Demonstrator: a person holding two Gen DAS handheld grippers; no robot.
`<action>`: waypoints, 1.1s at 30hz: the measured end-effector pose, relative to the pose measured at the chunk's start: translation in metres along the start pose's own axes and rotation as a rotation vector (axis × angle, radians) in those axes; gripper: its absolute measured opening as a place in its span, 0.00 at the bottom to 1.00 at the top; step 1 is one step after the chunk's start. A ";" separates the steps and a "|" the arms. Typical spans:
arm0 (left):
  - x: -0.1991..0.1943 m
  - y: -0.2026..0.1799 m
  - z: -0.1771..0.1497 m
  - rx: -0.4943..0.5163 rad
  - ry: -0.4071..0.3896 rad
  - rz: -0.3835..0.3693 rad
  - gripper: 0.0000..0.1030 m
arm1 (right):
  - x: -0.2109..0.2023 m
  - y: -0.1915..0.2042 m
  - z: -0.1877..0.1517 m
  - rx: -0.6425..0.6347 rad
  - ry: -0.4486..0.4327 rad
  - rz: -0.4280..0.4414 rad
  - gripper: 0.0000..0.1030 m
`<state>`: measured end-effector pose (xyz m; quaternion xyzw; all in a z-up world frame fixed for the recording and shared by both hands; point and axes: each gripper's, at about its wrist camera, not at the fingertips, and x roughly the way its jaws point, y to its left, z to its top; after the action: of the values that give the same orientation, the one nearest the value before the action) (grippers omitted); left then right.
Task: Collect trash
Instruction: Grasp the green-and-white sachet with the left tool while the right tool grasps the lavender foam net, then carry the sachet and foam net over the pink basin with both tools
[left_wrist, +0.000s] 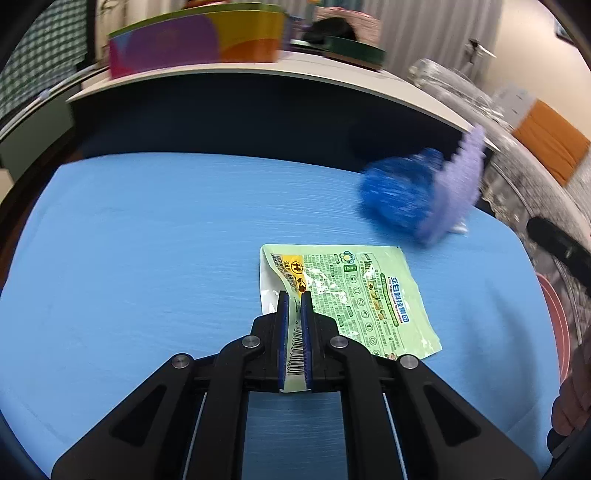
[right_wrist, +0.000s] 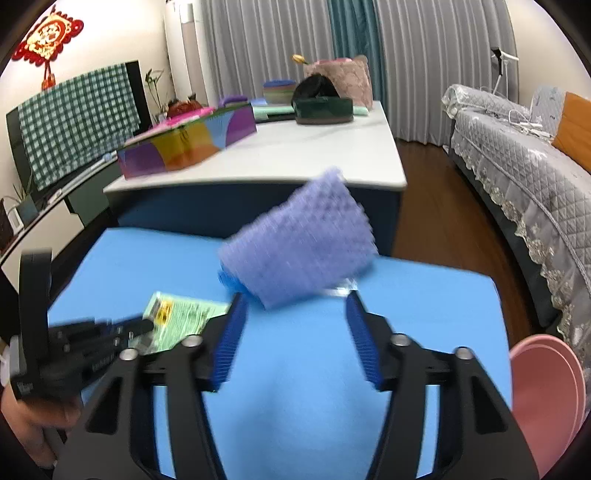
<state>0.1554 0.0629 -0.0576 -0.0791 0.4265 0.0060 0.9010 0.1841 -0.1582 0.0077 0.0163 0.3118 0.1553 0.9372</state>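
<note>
A flat green snack wrapper (left_wrist: 354, 295) lies on the blue table (left_wrist: 147, 240). My left gripper (left_wrist: 294, 295) is shut on the wrapper's left edge, with the wrapper's barcode strip between the pads. The wrapper also shows in the right wrist view (right_wrist: 181, 317), with the left gripper (right_wrist: 147, 326) on it. A blurred purple and blue textured object (right_wrist: 303, 243) lies just beyond my right gripper (right_wrist: 295, 299), which is open and empty above the table. That object also shows in the left wrist view (left_wrist: 424, 192) at the far right.
A pink bin (right_wrist: 543, 398) stands off the table's right edge. A white table (right_wrist: 295, 155) behind holds a colourful box (right_wrist: 184, 144) and a dark green container (right_wrist: 325, 109). A grey sofa (right_wrist: 524, 166) is at the right.
</note>
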 end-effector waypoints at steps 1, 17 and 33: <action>-0.001 0.004 0.000 -0.007 -0.003 0.011 0.06 | 0.004 0.004 0.006 0.012 -0.007 -0.001 0.70; -0.003 0.025 0.004 -0.048 -0.020 0.032 0.06 | 0.066 0.014 0.018 0.168 0.138 -0.152 0.48; -0.042 -0.001 -0.005 0.023 -0.104 -0.010 0.03 | -0.034 -0.022 0.000 0.069 0.110 -0.127 0.12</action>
<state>0.1251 0.0640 -0.0282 -0.0703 0.3788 0.0009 0.9228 0.1649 -0.1892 0.0246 0.0201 0.3682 0.0854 0.9256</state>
